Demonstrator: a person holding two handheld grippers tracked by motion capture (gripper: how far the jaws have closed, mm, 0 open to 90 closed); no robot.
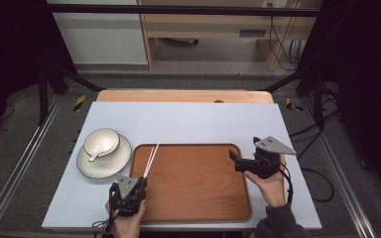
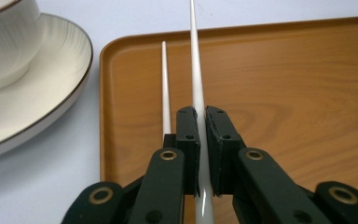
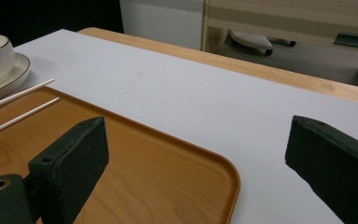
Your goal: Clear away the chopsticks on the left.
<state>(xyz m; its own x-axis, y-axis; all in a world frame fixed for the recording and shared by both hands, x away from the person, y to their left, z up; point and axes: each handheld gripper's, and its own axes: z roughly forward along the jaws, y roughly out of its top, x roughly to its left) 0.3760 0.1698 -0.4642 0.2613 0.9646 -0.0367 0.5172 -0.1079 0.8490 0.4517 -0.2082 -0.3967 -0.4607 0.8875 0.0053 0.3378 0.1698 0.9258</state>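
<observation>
Left hand-held gripper (image 2: 201,122) clamps one white chopstick (image 2: 196,70) over the tray (image 1: 198,198) at its left edge, likely to lay it down; the second chopstick (image 2: 165,88) sits just beside. Right hand-held gripper (image 1: 234,159) hangs wide, empty, at the tray's right edge. Bowl (image 1: 101,141) on plate (image 1: 87,166) left on the desk (image 1: 188,124).

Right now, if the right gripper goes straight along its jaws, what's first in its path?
Probably nothing on the table: the open right gripper points over the tray's corner and bare white tabletop toward the far wooden edge. Depth is unclear.
</observation>
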